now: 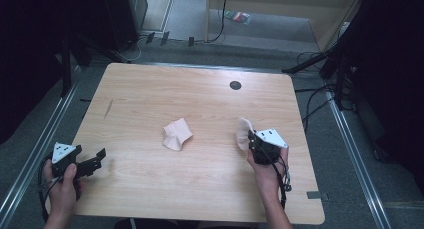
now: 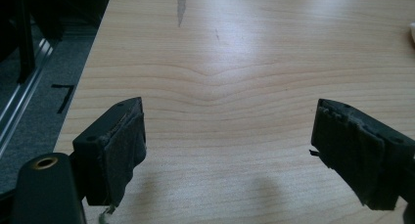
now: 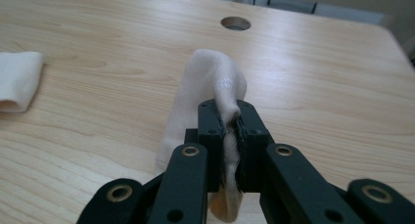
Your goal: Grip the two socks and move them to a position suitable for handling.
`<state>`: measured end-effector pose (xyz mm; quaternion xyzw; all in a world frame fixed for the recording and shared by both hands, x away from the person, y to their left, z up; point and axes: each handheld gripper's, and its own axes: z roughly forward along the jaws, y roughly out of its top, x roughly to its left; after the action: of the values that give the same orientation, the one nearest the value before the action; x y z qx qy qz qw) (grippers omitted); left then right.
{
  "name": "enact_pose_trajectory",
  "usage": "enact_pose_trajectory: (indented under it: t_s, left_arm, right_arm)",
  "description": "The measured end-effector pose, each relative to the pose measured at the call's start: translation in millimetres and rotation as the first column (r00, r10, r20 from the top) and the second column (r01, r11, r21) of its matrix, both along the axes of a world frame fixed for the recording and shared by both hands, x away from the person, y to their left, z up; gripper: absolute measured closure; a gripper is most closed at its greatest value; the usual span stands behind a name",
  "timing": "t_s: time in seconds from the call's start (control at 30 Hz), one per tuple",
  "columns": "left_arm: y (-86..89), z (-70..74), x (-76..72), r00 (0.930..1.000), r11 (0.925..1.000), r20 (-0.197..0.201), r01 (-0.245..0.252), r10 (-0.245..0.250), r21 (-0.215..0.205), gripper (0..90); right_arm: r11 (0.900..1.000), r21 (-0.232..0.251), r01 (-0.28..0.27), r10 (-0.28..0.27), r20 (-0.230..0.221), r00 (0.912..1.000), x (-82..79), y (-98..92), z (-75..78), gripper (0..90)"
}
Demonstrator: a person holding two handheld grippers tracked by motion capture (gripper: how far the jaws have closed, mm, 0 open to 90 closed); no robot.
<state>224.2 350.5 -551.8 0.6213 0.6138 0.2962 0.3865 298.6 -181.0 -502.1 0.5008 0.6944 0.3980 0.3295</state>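
Pinching a thin edge of the pale cloth (image 3: 215,82) above the table's right side, my right gripper (image 3: 231,121) could let it slip, while my left gripper (image 2: 227,150) idles open.

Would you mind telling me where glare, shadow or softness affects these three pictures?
High view: evenly lit wooden table, dark surroundings, everything slightly soft. Left gripper view: a pale sheen across the upper tabletop, faint shadows under the open left gripper, whose jaws are a little blurred. Right gripper view: the pale cloth pinched in the right gripper is sharp; the far edge softens.
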Motion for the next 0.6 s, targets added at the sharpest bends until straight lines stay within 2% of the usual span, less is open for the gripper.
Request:
enact_pose_trajectory:
  t_s: [0.13,0.23,0.47,0.6]
  left_arm:
    - [-0.2,0.0,0.2,1.0000,1.0000,0.000,-0.001,0.001,-0.001,13.8]
    - [-0.4,0.1,0.3,1.0000,1.0000,0.002,-0.003,0.003,0.000,13.8]
    - [-2.1,0.4,-0.3,0.9999,0.9998,0.009,-0.005,0.005,0.019,13.8]
    - [-3.6,0.6,-0.7,0.9998,0.9995,0.018,-0.009,0.008,0.031,13.8]
  right_arm:
    - [0.996,-0.085,0.005,-0.002,0.035,0.9994,-11.1,13.5,-1.9,84.1]
    - [0.988,-0.148,-0.033,0.041,0.053,0.9977,-20.6,30.8,-6.9,83.8]
    - [0.969,-0.202,-0.140,0.151,0.042,0.9877,-43.6,73.1,-19.9,83.6]
    - [0.959,-0.211,-0.188,0.199,0.031,0.9796,-55.7,91.3,-24.8,81.8]
